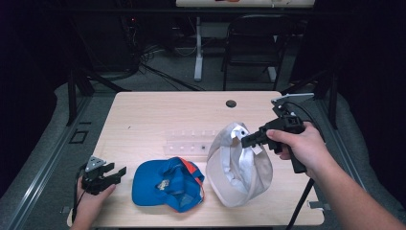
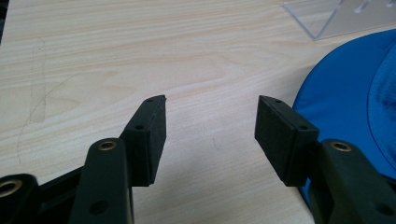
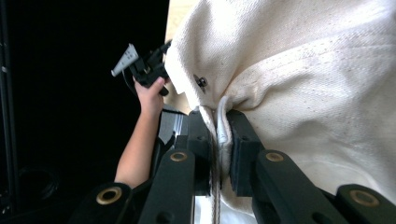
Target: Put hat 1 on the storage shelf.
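A cream cap (image 1: 237, 167) stands tilted on its brim at the table's front right, its inside facing me. My right gripper (image 1: 247, 140) is shut on the cap's back rim, and the cream cloth (image 3: 299, 84) is pinched between its jaws (image 3: 218, 140). A blue cap (image 1: 167, 183) with orange trim lies upside down at front centre. My left gripper (image 1: 117, 173) rests open near the front left edge, just left of the blue cap (image 2: 355, 88), with bare wood between its pads (image 2: 156, 135).
A clear plastic rack (image 1: 189, 142) lies behind the two caps, and its corner (image 2: 336, 16) appears in the left gripper view. A round cable hole (image 1: 231, 103) sits near the table's far edge. A black chair (image 1: 253, 43) and a white desk leg stand beyond the table.
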Demonstrator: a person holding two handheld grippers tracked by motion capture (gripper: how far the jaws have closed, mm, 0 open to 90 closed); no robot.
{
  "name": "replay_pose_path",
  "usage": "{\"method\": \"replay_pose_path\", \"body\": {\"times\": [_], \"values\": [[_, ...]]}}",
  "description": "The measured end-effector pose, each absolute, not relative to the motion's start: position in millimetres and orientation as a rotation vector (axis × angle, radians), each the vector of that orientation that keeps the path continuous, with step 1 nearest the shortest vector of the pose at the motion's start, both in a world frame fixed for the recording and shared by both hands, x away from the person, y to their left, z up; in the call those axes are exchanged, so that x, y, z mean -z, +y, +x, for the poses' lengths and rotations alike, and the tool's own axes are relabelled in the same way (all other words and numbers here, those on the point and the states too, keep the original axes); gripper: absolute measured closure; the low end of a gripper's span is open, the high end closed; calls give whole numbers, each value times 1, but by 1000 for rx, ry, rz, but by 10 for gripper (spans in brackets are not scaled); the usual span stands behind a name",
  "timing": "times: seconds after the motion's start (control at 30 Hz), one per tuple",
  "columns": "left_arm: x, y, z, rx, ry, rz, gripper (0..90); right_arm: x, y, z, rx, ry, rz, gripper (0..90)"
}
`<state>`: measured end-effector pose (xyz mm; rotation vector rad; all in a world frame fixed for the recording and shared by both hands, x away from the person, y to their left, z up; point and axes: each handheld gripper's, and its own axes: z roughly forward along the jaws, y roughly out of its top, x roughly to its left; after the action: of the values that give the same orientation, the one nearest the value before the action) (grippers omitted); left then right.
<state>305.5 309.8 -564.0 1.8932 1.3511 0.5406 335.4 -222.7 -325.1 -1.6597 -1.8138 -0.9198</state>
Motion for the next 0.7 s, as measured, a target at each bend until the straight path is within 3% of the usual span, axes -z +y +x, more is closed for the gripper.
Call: {"method": "replay_pose_path", "body": {"times": [0.4, 0.7], "values": [[562, 305, 304, -564, 1315, 1882, 428, 311, -220, 354, 1087, -1720, -1617, 819], [560, 305, 302, -558, 1298, 1871, 431, 304, -186, 387, 1176, -1658, -1587, 819]]}}
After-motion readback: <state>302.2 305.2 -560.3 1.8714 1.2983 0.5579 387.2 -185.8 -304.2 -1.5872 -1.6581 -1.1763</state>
